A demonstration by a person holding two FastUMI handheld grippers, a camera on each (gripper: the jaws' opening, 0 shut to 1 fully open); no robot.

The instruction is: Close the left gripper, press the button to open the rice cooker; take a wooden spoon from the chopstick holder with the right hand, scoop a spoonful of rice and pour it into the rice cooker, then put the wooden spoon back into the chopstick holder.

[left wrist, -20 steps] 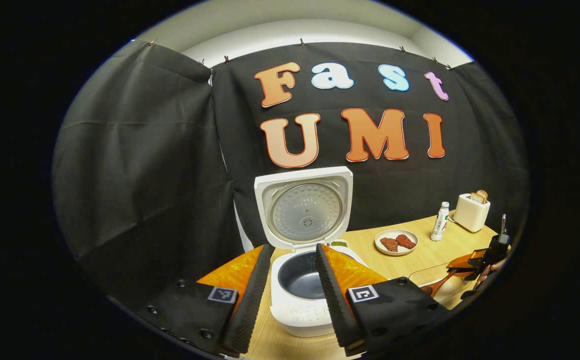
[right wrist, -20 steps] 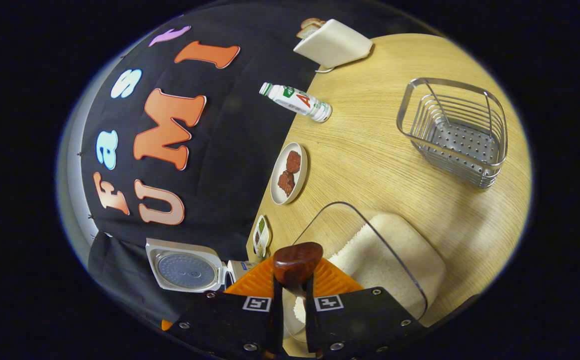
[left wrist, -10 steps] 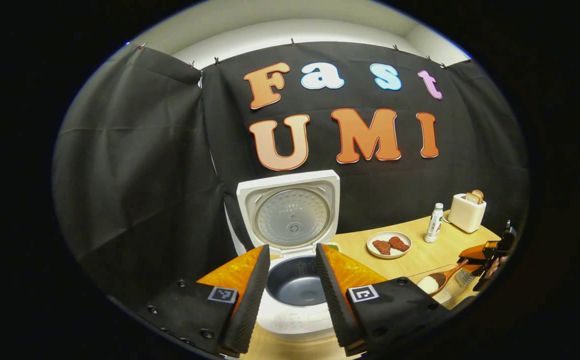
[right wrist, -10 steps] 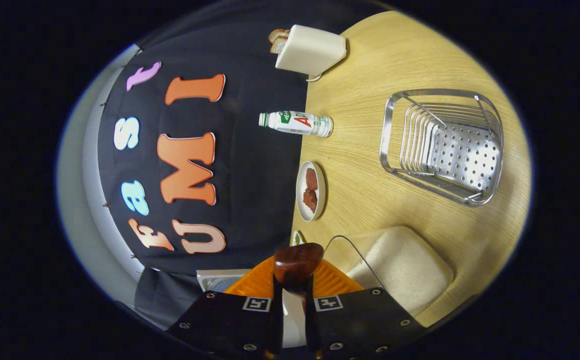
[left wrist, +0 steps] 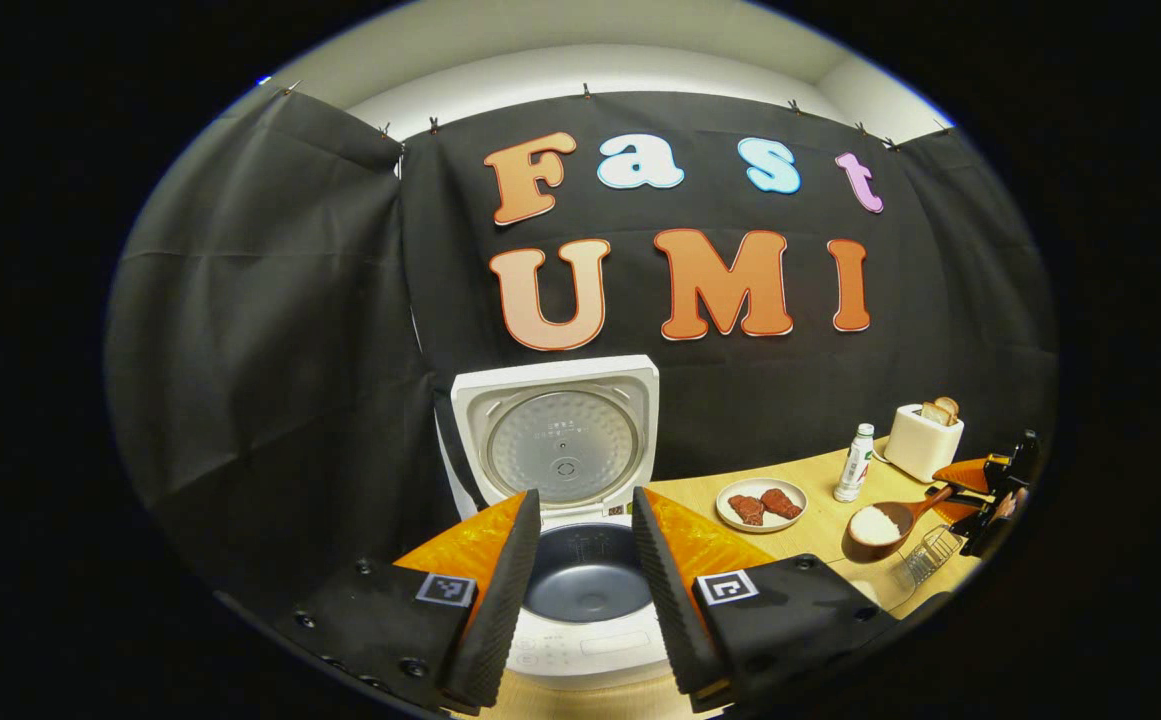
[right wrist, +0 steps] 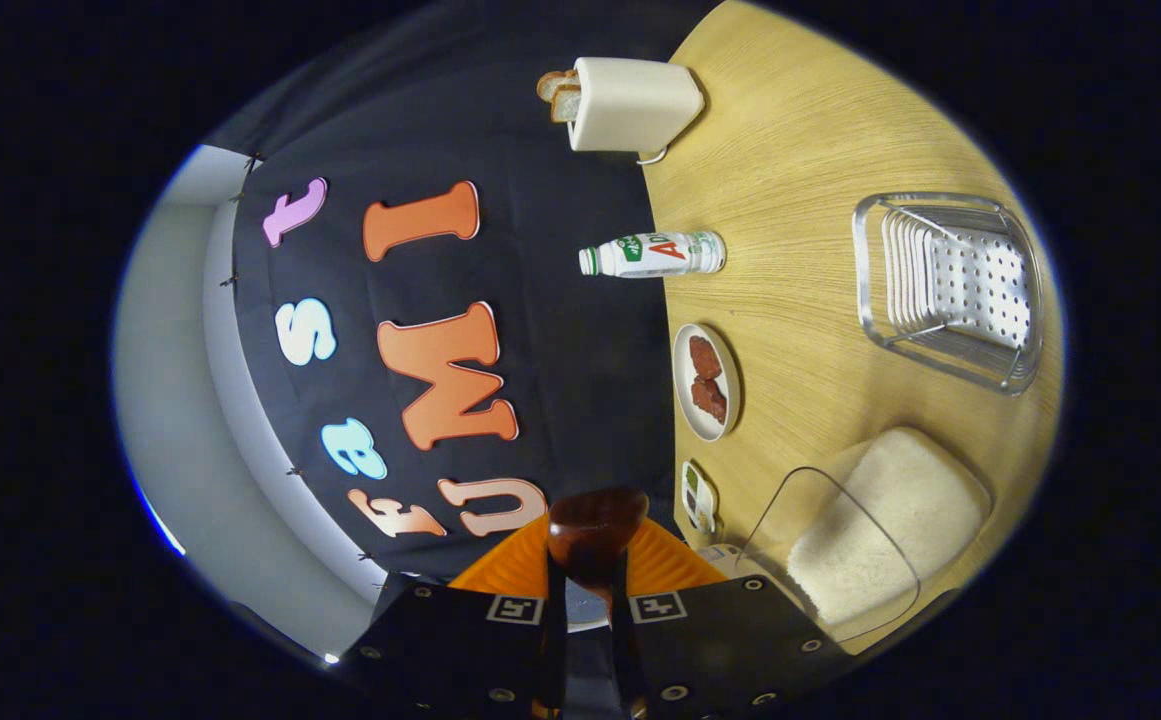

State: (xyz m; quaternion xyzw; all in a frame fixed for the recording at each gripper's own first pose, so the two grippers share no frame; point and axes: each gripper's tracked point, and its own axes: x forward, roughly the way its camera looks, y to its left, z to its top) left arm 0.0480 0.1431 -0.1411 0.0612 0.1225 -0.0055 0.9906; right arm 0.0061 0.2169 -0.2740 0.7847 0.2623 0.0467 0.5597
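Both right fingers [right wrist: 552, 590] clamp wooden spoon [left wrist: 885, 520]; left fingers [left wrist: 500, 590] parted, empty, over open rice cooker [left wrist: 580, 575]

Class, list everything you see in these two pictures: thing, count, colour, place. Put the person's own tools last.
rice cooker: one, white, lid up, near table edge
wooden spoon: one, brown, loaded with white rice, held above table
rice container: one, clear, holding white rice
chopstick holder: one, metal, on table
plate: one, pale, two brown pieces on it
bottle: one, white
toaster: one, cream, bread in it
table: one, light wood
left gripper: open, before cooker
right gripper: shut on spoon handle
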